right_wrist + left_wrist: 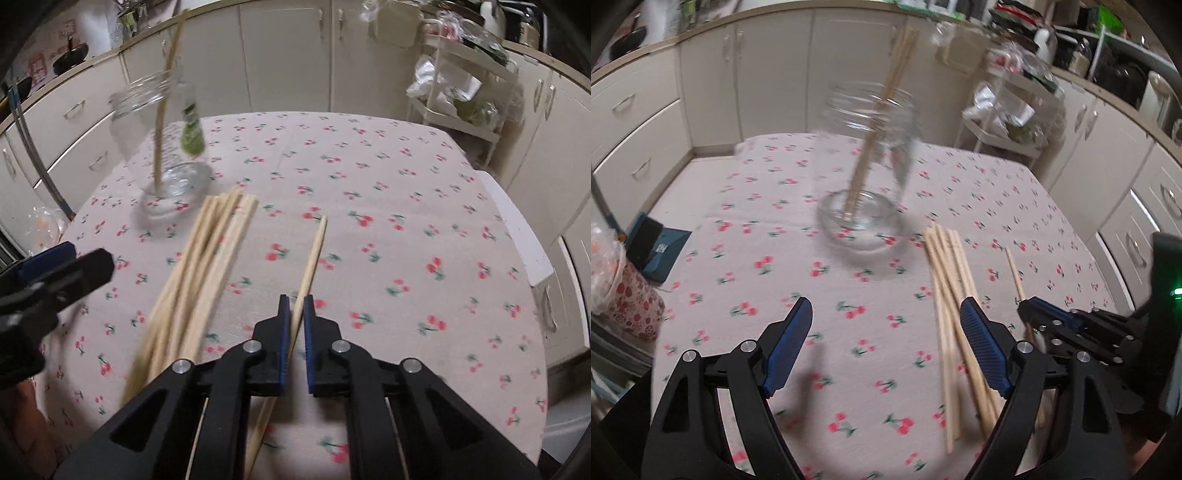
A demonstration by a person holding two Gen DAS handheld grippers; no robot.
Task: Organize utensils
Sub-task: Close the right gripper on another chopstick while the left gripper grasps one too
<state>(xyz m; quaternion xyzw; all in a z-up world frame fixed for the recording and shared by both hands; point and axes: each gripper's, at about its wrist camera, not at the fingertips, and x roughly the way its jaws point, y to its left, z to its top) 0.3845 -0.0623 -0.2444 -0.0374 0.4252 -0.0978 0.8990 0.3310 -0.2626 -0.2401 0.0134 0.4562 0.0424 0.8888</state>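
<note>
Right gripper (pixel 296 306) clamped on lone chopstick (pixel 314 254) lying on surface (pixel 406 229) beside pile (pixel 207 251), left gripper (pixel 884 314) gaping empty near jar (pixel 866 177); light, stiff, slippery, best pinched mid-shaft.

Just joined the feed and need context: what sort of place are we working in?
Most likely a home kitchen: cream cabinets under a countertop, a cluttered rack, and a table with a cherry-print cloth.

No readable text anywhere (jar (pixel 162 147) label and blue box (pixel 661 251) code too blurred).
</note>
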